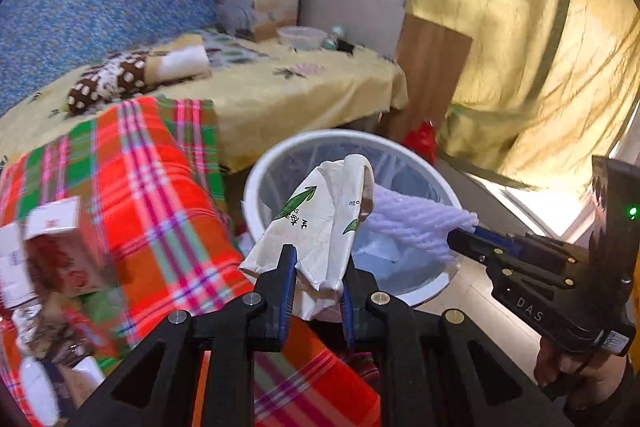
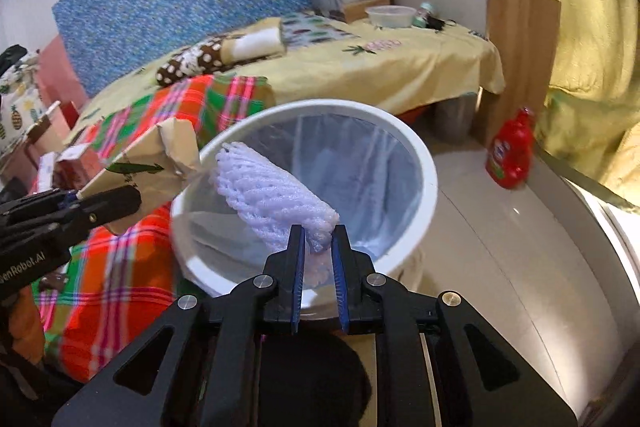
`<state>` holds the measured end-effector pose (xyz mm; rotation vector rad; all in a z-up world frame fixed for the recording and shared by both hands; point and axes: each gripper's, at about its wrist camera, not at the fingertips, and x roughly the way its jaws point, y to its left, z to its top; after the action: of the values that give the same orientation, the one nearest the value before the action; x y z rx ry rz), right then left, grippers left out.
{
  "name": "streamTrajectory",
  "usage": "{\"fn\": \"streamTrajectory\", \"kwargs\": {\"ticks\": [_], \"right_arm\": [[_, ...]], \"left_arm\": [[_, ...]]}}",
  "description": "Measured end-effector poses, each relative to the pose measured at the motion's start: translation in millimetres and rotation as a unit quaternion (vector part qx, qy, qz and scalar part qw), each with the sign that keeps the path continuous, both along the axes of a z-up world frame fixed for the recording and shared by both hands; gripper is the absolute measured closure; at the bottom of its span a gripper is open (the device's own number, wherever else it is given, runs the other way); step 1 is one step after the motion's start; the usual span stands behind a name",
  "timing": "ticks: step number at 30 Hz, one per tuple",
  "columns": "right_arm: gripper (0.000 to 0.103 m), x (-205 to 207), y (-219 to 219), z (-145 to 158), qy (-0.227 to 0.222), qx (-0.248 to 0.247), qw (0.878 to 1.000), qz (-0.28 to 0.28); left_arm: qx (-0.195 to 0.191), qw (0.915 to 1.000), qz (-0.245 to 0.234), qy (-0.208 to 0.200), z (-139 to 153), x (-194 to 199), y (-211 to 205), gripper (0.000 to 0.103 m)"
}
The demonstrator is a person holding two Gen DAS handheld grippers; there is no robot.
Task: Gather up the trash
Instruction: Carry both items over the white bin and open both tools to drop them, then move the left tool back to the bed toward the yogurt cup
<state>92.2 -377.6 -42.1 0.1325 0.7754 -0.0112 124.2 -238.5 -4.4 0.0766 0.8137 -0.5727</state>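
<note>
My left gripper (image 1: pixel 318 255) is shut on a crumpled cream paper bag with green print (image 1: pixel 320 211), held over the near rim of a white waste bin (image 1: pixel 256 179) lined with a clear bag. From the right comes my right gripper (image 1: pixel 460 239), shut on a pale purple foam net (image 1: pixel 416 223) that hangs above the bin's mouth. In the right wrist view the foam net (image 2: pixel 260 187) sits pinched between the blue pads of the right gripper (image 2: pixel 318 231) over the bin (image 2: pixel 424 163). At the left edge the left gripper (image 2: pixel 80 201) carries the paper bag (image 2: pixel 152 163).
A red-green plaid cloth (image 1: pixel 152 187) covers a surface left of the bin, with small cartons (image 1: pixel 60 251) on it. Behind is a bed with a yellow sheet (image 1: pixel 280 95). A red bottle (image 2: pixel 512 155) stands on the floor by a wooden board. Yellow curtain (image 1: pixel 520 27) at right.
</note>
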Motion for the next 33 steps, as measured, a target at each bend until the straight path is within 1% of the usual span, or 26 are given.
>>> {"fn": "streamTrajectory", "kwargs": {"ticks": [3, 5, 7, 8, 9, 10, 11, 16, 22, 28, 33], "right_arm": [[0.085, 1, -4, -2, 0.005, -0.002, 1.000, -0.001], [0.079, 1, -6, -3, 0.006, -0.004, 1.000, 0.000], [0.065, 1, -8, -3, 0.006, -0.006, 1.000, -0.002], [0.061, 1, -9, -3, 0.006, -0.006, 1.000, -0.003], [0.055, 2, -9, -4, 0.007, -0.006, 1.000, -0.003], [0.054, 3, -9, -4, 0.007, -0.006, 1.000, -0.002], [0.054, 3, -10, -4, 0.006, -0.005, 1.000, -0.002], [0.054, 2, -7, 2, -0.004, -0.006, 1.000, 0.000], [0.054, -5, 5, 13, -0.024, 0.001, 1.000, 0.012], [0.054, -13, 31, 20, -0.043, 0.017, 0.998, 0.045], [0.054, -18, 56, 23, -0.046, 0.019, 0.995, 0.087]], "left_arm": [[0.004, 0.9998, -0.009, 0.015, -12, 8, -9, 0.082], [0.006, 0.9997, -0.011, 0.019, -18, 13, -13, 0.082], [0.003, 0.9997, -0.014, 0.022, -21, 15, -15, 0.079], [0.003, 0.9997, -0.013, 0.022, -21, 16, -17, 0.078], [0.002, 0.9997, -0.013, 0.021, -22, 17, -17, 0.074], [0.000, 0.9997, -0.011, 0.021, -22, 18, -16, 0.069], [-0.002, 0.9997, -0.011, 0.021, -23, 19, -16, 0.068], [-0.012, 0.9997, -0.005, 0.019, -20, 19, -10, 0.067], [-0.027, 0.9995, 0.006, 0.012, -8, 10, 7, 0.067], [-0.034, 0.9992, 0.019, 0.004, 1, -6, 30, 0.067], [-0.035, 0.9985, 0.041, -0.012, 9, -24, 56, 0.067]]}}
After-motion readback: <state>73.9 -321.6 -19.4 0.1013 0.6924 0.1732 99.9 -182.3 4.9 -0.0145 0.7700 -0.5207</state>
